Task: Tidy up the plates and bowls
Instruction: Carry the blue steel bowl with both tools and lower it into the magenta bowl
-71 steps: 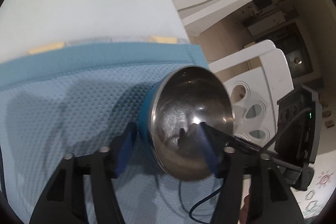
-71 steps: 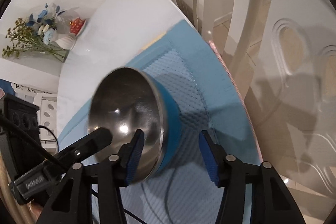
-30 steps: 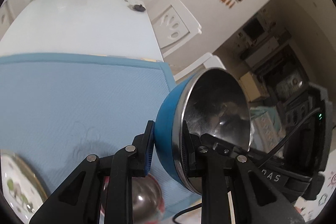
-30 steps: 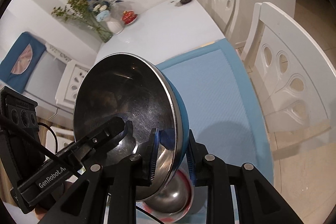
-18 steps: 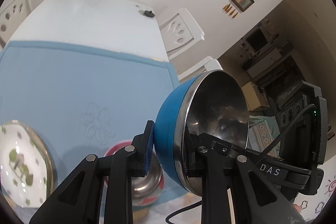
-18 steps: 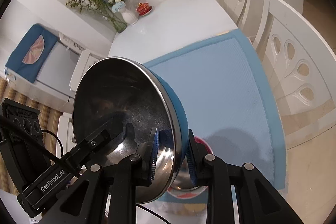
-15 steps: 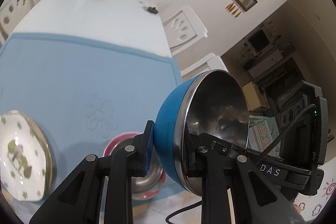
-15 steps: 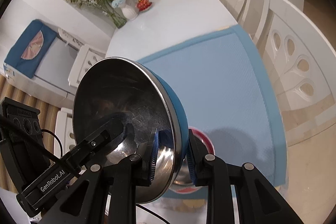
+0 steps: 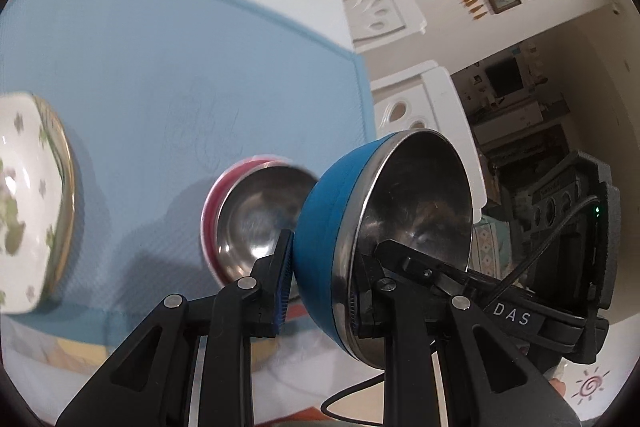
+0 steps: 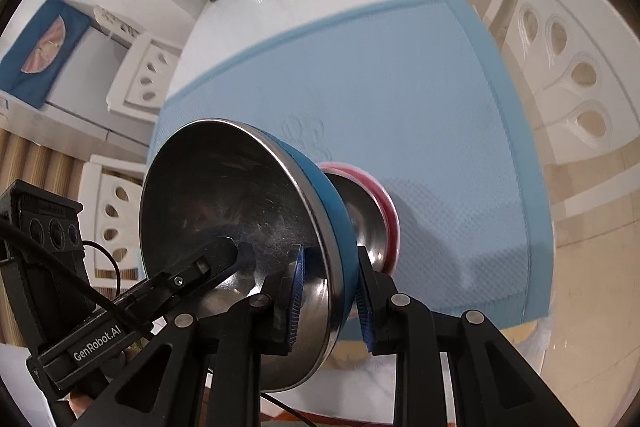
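Blue bowl (image 9: 332,227) clamped by both left gripper (image 9: 320,279), "DAS", and right gripper (image 10: 330,299), "GenRobot.AI".

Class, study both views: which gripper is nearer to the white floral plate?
Left. The left gripper clamps the blue bowl on the rim facing the floral plate; the right gripper clamps the opposite rim, farther away.

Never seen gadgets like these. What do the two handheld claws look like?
Both are black plastic. Each claw has two angular fingers with silver screws and ribbed blue pads. Boxy black bodies carry thin black cables, a green light and white lettering, "GenRobot.AI".
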Action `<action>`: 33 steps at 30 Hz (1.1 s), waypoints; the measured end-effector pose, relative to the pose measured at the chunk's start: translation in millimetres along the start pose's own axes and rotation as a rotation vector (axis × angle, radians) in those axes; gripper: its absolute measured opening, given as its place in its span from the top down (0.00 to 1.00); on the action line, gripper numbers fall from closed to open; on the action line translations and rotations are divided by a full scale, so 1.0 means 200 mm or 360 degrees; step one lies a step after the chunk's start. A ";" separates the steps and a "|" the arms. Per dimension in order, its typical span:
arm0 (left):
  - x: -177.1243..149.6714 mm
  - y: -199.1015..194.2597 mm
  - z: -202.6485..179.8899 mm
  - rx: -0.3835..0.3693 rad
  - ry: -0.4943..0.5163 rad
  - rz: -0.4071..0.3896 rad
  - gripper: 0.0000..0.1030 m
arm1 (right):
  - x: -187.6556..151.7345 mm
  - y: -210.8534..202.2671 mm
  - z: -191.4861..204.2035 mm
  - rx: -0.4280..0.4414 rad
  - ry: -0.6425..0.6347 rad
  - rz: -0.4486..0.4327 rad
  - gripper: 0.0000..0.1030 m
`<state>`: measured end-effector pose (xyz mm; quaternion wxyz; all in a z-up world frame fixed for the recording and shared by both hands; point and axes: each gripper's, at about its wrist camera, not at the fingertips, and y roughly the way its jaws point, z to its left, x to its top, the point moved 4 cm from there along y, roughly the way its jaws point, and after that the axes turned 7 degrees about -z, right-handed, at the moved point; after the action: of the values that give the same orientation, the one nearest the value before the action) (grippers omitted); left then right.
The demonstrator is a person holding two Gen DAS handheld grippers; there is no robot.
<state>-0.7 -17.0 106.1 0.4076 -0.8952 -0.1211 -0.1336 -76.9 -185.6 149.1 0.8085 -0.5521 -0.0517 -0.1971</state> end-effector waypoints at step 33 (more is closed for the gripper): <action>-0.12 0.18 0.17 0.0174 0.0005 0.0160 0.75 | -0.12 0.27 -0.11 -0.0047 0.0082 0.0208 0.75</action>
<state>-5.9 -16.4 50.8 0.4623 -0.8763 -0.0824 -0.1075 -81.2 -181.8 86.8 0.8125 -0.5608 0.0083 -0.1589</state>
